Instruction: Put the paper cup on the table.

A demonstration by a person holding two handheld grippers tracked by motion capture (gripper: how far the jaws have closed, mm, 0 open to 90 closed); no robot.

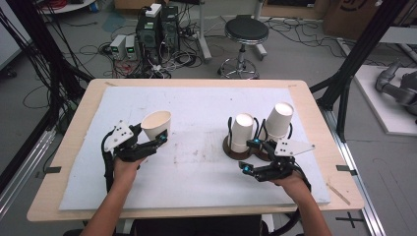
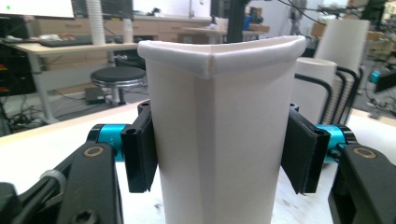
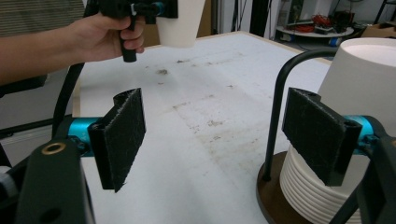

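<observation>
The left gripper (image 1: 156, 141) carries a squeezed cup (image 1: 157, 126) above the desk (image 1: 196, 162) — right gripper (image 1: 250, 155) open, idle by the stacks (image 1: 242, 132) — next, probably a gentle set-down.

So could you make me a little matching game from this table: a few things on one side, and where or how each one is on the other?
Things:
1. left claw
2. right claw
3. stool
4. cup stacks

States:
A. on the floor beyond the table
B. upside down in dark wire stands
C. open, holding nothing
D. squeezing a white paper cup

Pairs: 1-D, 2-C, 3-A, 4-B
</observation>
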